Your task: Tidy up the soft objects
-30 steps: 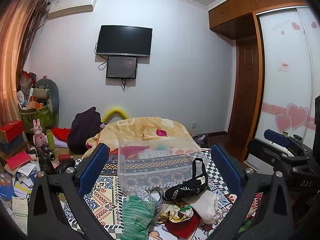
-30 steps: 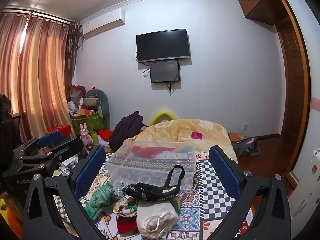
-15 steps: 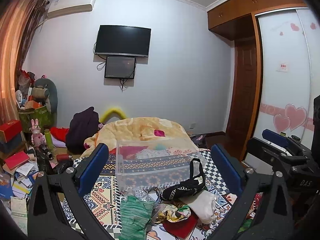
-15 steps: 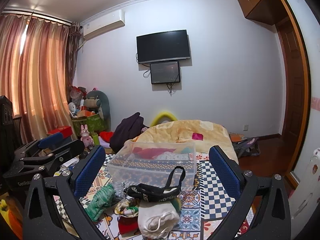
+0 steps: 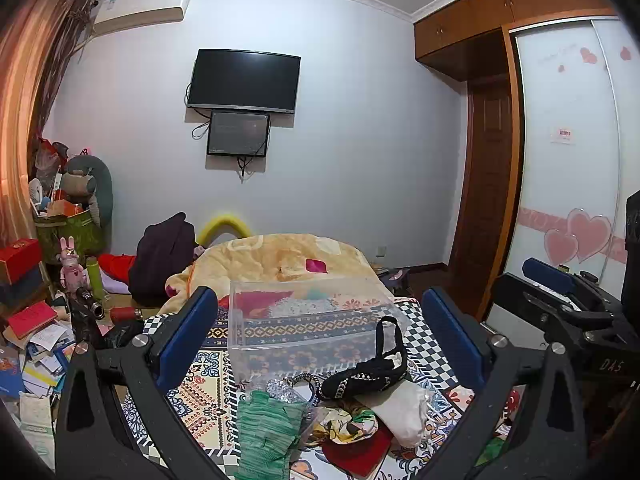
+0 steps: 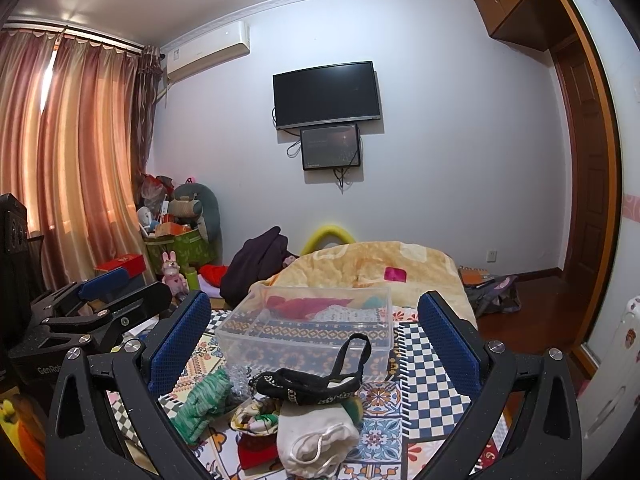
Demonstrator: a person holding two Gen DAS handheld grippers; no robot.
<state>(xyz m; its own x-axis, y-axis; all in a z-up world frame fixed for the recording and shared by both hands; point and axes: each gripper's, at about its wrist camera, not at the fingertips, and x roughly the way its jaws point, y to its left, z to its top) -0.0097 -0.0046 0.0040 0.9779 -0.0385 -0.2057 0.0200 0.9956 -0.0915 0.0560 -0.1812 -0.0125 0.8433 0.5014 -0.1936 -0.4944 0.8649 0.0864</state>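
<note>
A pile of soft things lies on the patterned bed cover: a green knitted cloth (image 5: 268, 428) (image 6: 200, 404), a black strap bag (image 5: 368, 372) (image 6: 316, 384), a white drawstring pouch (image 5: 404, 408) (image 6: 316, 436), a floral cloth (image 5: 348, 426) and a red cloth (image 5: 356, 452). Behind the pile stands a clear plastic bin (image 5: 308, 320) (image 6: 312, 328) with a few cloths inside. My left gripper (image 5: 320, 336) is open and empty above the pile. My right gripper (image 6: 314, 336) is open and empty, also above the pile.
A yellow blanket (image 5: 280, 260) is bunched behind the bin. Books, boxes and toys (image 5: 36, 320) clutter the floor at the left. A dark wooden door (image 5: 484, 200) and a wardrobe (image 5: 568, 160) stand at the right. The other gripper shows at each view's edge (image 5: 568, 312) (image 6: 92, 316).
Both views have shifted very slightly; the pile and bin sit almost where they were. Both grippers stay open and empty.
</note>
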